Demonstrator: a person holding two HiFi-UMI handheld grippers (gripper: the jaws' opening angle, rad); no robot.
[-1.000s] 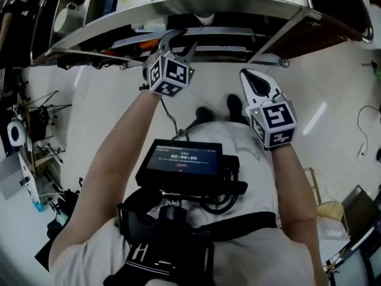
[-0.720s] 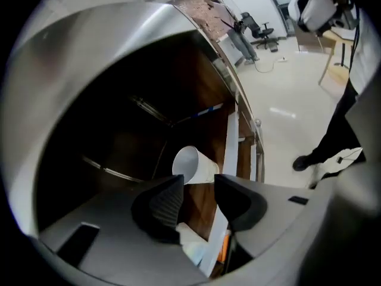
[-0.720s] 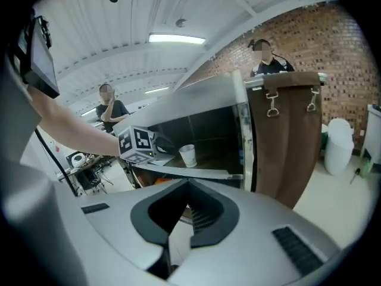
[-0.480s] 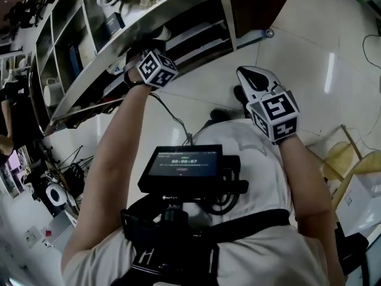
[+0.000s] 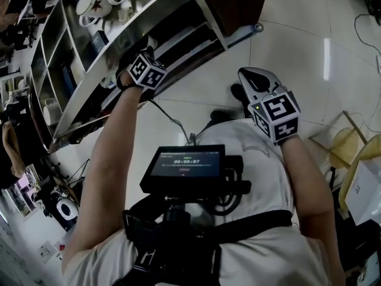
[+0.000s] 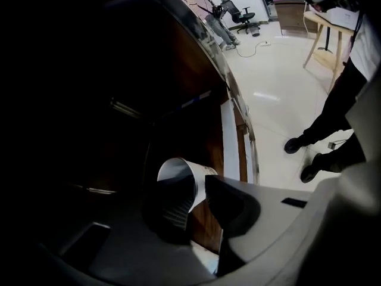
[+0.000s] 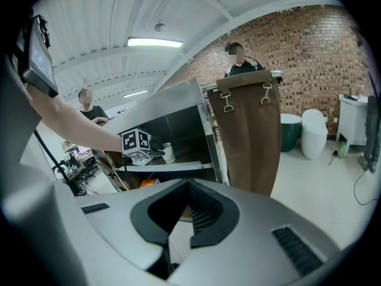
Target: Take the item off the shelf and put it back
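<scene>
Left gripper (image 6: 200, 188) jaws closing round the white paper cup (image 6: 197, 173) on the metal shelf (image 7: 178, 167) (right gripper (image 7: 186, 214) idle, jaws together); cup looks light and crushable, so grip mid-wall, gently.

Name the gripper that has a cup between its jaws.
The left gripper: its jaws are closing on a white tapered cup inside the metal shelf. The right gripper holds nothing.
</scene>
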